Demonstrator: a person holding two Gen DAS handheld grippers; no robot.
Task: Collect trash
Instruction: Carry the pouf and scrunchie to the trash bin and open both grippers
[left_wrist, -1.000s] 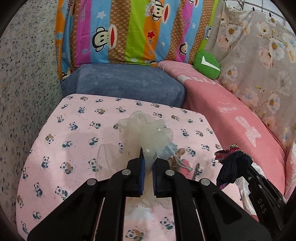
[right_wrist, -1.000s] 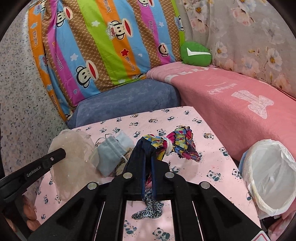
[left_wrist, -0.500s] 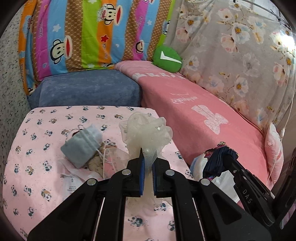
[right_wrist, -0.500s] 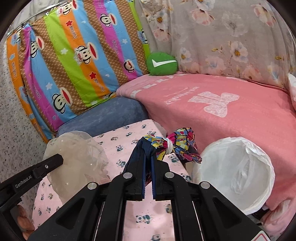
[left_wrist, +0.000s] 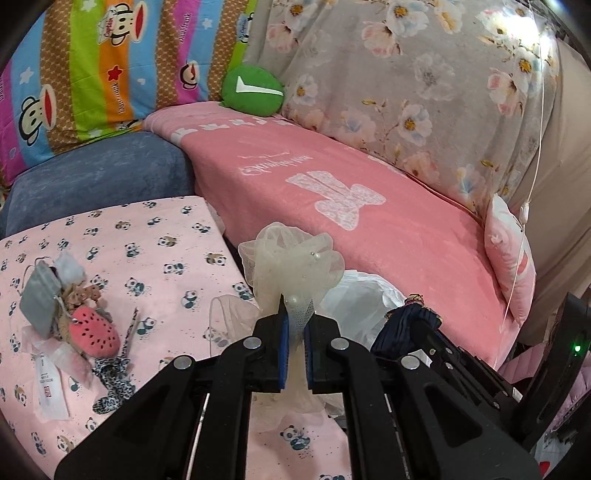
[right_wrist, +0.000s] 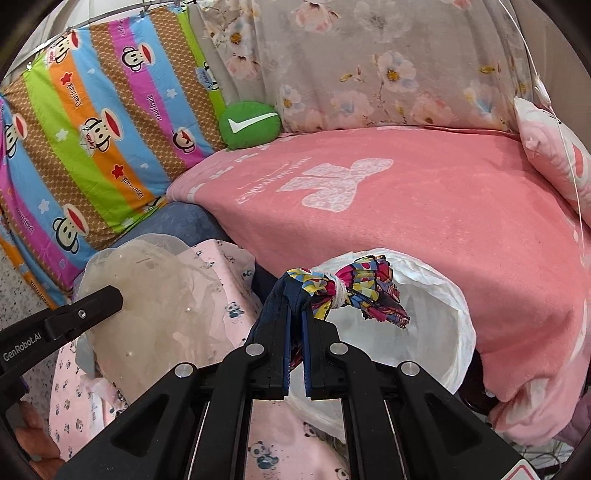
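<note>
My left gripper (left_wrist: 294, 325) is shut on a cream tulle bow with pearls (left_wrist: 291, 266) and holds it in the air beside the white-lined trash bin (left_wrist: 360, 299). My right gripper (right_wrist: 295, 317) is shut on a multicoloured fabric bow (right_wrist: 354, 288) and holds it over the open bin liner (right_wrist: 417, 332). The tulle bow also shows in the right wrist view (right_wrist: 155, 295) with the left gripper's finger (right_wrist: 66, 321) on it. A pile of trash lies on the panda sheet (left_wrist: 155, 251): a grey pouch (left_wrist: 38, 299), a red perforated piece (left_wrist: 96, 332), a leopard-print strip (left_wrist: 114, 380), a paper label (left_wrist: 50, 384).
A pink blanket (left_wrist: 332, 192) covers the bed to the right of the bin. A blue cushion (left_wrist: 99, 170), a striped monkey sheet (left_wrist: 110, 62), a green check-mark pillow (left_wrist: 253, 92) and a floral curtain (left_wrist: 406, 81) stand behind.
Both grippers have swung right, away from the trash pile and towards the bin. The coloured bow now hangs over the bin opening; the tulle bow is near its left rim.
</note>
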